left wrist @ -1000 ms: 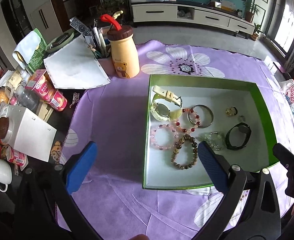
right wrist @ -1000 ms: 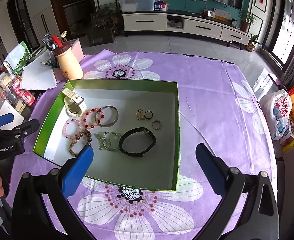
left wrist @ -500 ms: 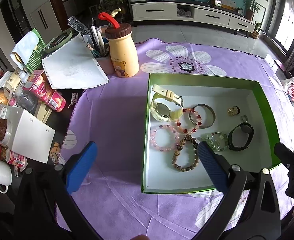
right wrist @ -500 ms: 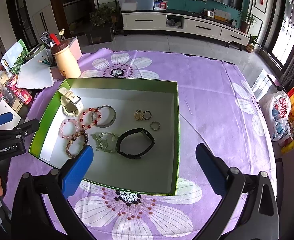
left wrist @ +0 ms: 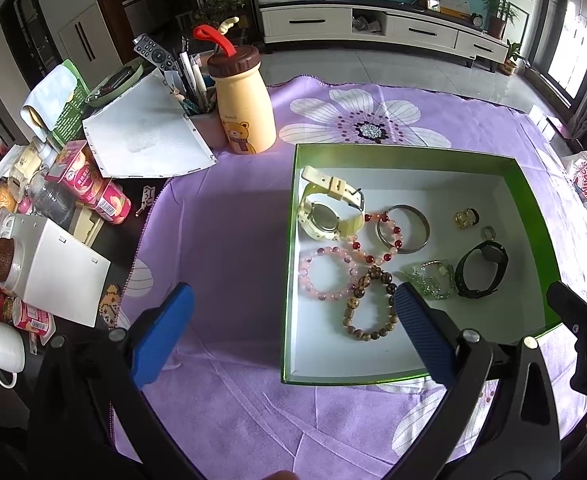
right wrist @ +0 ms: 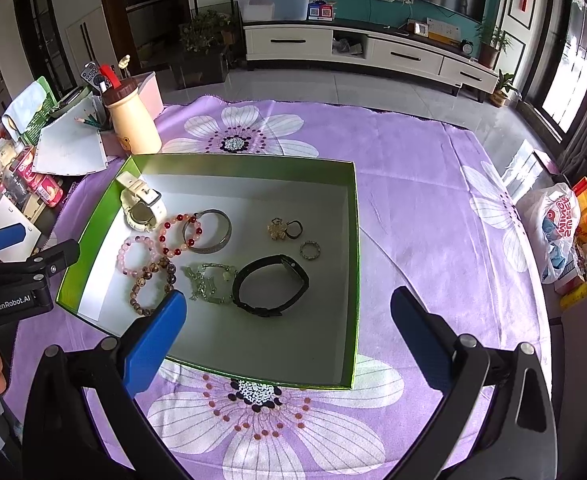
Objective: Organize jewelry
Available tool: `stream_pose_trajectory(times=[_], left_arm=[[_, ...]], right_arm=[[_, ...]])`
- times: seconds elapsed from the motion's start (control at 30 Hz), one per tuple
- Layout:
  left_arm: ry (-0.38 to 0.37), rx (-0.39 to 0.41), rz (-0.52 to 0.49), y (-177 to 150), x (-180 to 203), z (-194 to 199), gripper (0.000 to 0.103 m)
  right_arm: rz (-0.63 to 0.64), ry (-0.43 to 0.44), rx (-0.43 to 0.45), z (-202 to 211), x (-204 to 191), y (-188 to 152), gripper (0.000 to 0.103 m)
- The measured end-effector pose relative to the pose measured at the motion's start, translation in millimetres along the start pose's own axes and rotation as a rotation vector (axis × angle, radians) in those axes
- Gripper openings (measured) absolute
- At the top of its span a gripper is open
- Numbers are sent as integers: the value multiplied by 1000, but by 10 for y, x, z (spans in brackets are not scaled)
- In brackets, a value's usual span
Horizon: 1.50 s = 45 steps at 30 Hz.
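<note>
A purple flowered cloth point(right wrist: 413, 216) covers the bench, and on it sits a shallow green box point(right wrist: 353, 264) with a white floor, holding all the jewelry. Largest is the cream watch point(left wrist: 327, 210) at the far left of the box, lying on its side. Next come the black band point(right wrist: 269, 290), nearer the middle, and the silver bangle point(right wrist: 209, 236), which overlaps the red-and-pink bead bracelet point(left wrist: 375, 236). Just beside these lie the pale pink bead bracelet point(left wrist: 327, 276), touching the brown bead bracelet point(left wrist: 369, 308), and a tangled clear crystal bracelet point(right wrist: 209, 284) against the black band. Smallest are the gold flower ring point(right wrist: 277, 228) and the thin ring point(right wrist: 309, 250), set apart towards the right wall.

The left gripper point(left wrist: 289, 308) is spread wide with nothing between its blue pads, hovering over the box's left wall. The right gripper point(right wrist: 285, 312) is equally wide, empty, above the box's near half.

Only the left wrist view shows the white mug point(left wrist: 1, 346) and the snack packets; only the right shows the plastic bag point(right wrist: 561, 224) off the bench's right edge.
</note>
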<state>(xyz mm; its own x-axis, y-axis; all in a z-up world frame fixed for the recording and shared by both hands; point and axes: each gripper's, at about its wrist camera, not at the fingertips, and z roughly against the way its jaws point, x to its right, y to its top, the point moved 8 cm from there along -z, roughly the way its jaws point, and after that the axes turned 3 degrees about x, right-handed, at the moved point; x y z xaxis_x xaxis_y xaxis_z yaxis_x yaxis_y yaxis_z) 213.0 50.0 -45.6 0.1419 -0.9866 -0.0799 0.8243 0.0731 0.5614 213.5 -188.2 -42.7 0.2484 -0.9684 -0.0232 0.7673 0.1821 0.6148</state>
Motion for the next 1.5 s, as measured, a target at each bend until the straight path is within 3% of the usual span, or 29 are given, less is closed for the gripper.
stream_pose_trajectory(times=[1.5], left_arm=[[-9, -3, 8, -11, -2, -8, 101]], right_arm=[[7, 4, 6, -13, -57, 7, 102]])
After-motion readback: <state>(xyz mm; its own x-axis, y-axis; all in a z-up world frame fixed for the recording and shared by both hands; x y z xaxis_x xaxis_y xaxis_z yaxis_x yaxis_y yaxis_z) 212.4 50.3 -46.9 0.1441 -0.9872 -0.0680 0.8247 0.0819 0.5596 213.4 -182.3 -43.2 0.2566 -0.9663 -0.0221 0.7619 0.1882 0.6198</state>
